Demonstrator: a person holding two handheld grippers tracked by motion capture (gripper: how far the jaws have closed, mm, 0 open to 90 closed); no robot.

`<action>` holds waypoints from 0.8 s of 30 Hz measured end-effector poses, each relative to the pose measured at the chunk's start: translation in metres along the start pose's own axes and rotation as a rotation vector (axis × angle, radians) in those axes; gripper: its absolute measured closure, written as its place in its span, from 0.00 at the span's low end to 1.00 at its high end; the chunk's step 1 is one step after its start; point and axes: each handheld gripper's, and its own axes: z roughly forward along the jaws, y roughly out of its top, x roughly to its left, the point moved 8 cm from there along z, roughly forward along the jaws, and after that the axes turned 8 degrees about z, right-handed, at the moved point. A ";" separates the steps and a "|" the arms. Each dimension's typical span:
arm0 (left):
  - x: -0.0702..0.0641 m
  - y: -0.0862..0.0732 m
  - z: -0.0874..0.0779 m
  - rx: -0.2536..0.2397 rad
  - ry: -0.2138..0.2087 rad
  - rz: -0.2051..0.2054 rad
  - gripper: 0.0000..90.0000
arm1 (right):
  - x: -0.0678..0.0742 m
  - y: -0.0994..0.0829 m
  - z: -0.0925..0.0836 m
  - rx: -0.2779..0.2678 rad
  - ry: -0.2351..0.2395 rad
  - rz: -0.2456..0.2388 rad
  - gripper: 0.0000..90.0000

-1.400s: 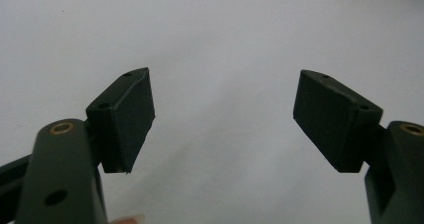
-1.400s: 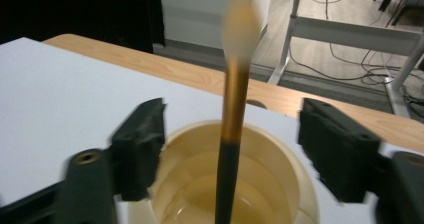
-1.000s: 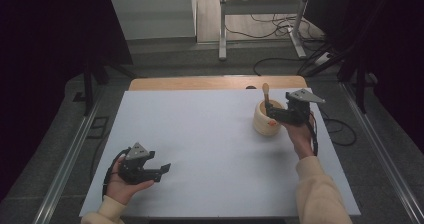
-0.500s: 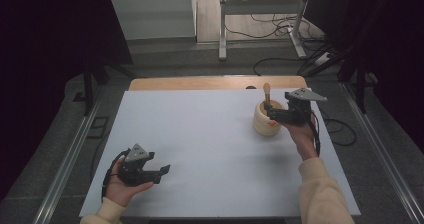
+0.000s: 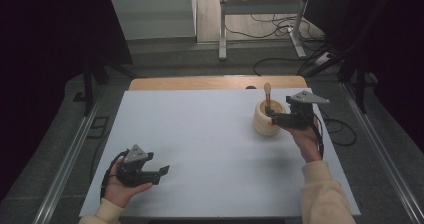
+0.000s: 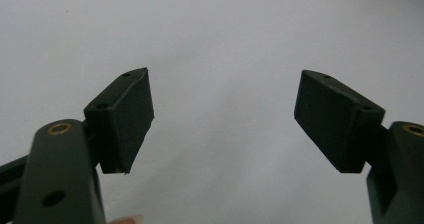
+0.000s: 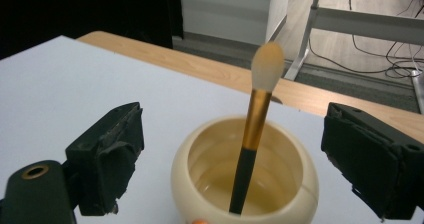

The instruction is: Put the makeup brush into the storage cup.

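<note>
While the right gripper (image 7: 227, 159) stands with jaws wide apart beside the bowl (image 7: 245, 176), its own view shows a brush (image 7: 250, 134) standing inside, bristles up. High view adds the left gripper (image 5: 159, 172), released, low on the white table (image 5: 200, 134).

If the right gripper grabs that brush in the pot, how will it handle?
The brush looks thin and stiff, probably light. It stands tilted inside the pot, so it may swing or slide along the rim when touched. Its soft tip would likely squash; the handle is safer. The right gripper is open.
</note>
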 end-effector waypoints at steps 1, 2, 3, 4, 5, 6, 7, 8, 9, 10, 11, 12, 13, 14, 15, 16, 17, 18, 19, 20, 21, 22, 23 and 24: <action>0.000 0.000 0.000 0.001 -0.001 0.004 0.27 | 0.000 -0.002 -0.002 0.007 0.001 -0.001 0.11; 0.000 0.000 0.001 0.002 -0.003 0.003 0.27 | 0.000 -0.005 -0.004 0.017 0.001 -0.003 0.11; 0.001 0.000 0.001 0.002 -0.003 0.003 0.27 | 0.001 -0.007 -0.006 0.024 0.002 -0.002 0.11; 0.001 0.000 0.001 0.003 -0.004 0.004 0.27 | 0.001 -0.009 -0.009 0.024 0.004 -0.001 0.11; 0.001 0.000 0.001 0.006 -0.006 0.008 0.27 | 0.001 -0.011 -0.011 0.028 0.003 -0.004 0.11; 0.001 0.000 0.001 0.004 -0.006 0.005 0.27 | 0.001 -0.014 -0.014 0.035 0.005 -0.002 0.11; 0.001 0.000 0.001 0.005 -0.006 0.006 0.27 | 0.002 -0.017 -0.017 0.040 0.013 -0.001 0.11; 0.001 0.000 0.001 0.004 -0.005 0.006 0.26 | 0.003 -0.020 -0.020 0.046 0.019 -0.003 0.11; 0.001 0.000 0.001 0.004 -0.006 0.006 0.26 | 0.005 -0.023 -0.023 0.056 0.022 -0.009 0.11; 0.001 0.000 0.001 0.006 -0.007 0.007 0.26 | 0.006 -0.027 -0.026 0.066 0.025 -0.022 0.11; 0.001 0.000 0.001 0.005 -0.007 0.007 0.26 | 0.006 -0.030 -0.029 0.074 0.026 -0.032 0.11; 0.001 0.000 0.001 0.004 -0.006 0.006 0.26 | 0.007 -0.033 -0.032 0.079 0.028 -0.035 0.11; 0.001 0.001 0.001 0.004 -0.006 0.010 0.26 | 0.007 -0.035 -0.035 0.079 0.029 -0.036 0.11; 0.001 0.001 0.001 0.005 -0.006 0.008 0.26 | 0.006 -0.036 -0.037 0.077 0.030 -0.034 0.11; 0.001 0.001 0.002 0.004 -0.006 0.009 0.26 | 0.006 -0.037 -0.041 0.076 0.033 -0.027 0.11; 0.001 0.001 0.002 0.004 -0.007 0.010 0.26 | 0.007 -0.040 -0.043 0.077 0.041 -0.026 0.11; 0.000 0.002 0.002 0.001 -0.008 0.010 0.26 | 0.009 -0.044 -0.045 0.085 0.046 -0.033 0.11; 0.001 0.002 0.002 0.001 -0.008 0.010 0.26 | 0.010 -0.048 -0.048 0.096 0.046 -0.049 0.11; 0.001 0.002 0.003 0.001 -0.009 0.009 0.26 | 0.011 -0.054 -0.050 0.109 0.043 -0.060 0.11; 0.001 0.002 0.003 0.002 -0.010 0.008 0.26 | 0.011 -0.059 -0.052 0.118 0.042 -0.064 0.11; 0.001 0.002 0.003 0.003 -0.010 0.008 0.26 | 0.011 -0.064 -0.055 0.129 0.041 -0.068 0.11; 0.001 0.002 0.003 0.003 -0.009 0.009 0.26 | 0.012 -0.068 -0.057 0.141 0.040 -0.076 0.11; 0.001 0.002 0.004 0.003 -0.008 0.007 0.26 | 0.013 -0.073 -0.060 0.150 0.041 -0.082 0.11; 0.001 0.002 0.004 0.003 -0.009 0.006 0.26 | 0.013 -0.078 -0.063 0.162 0.044 -0.089 0.12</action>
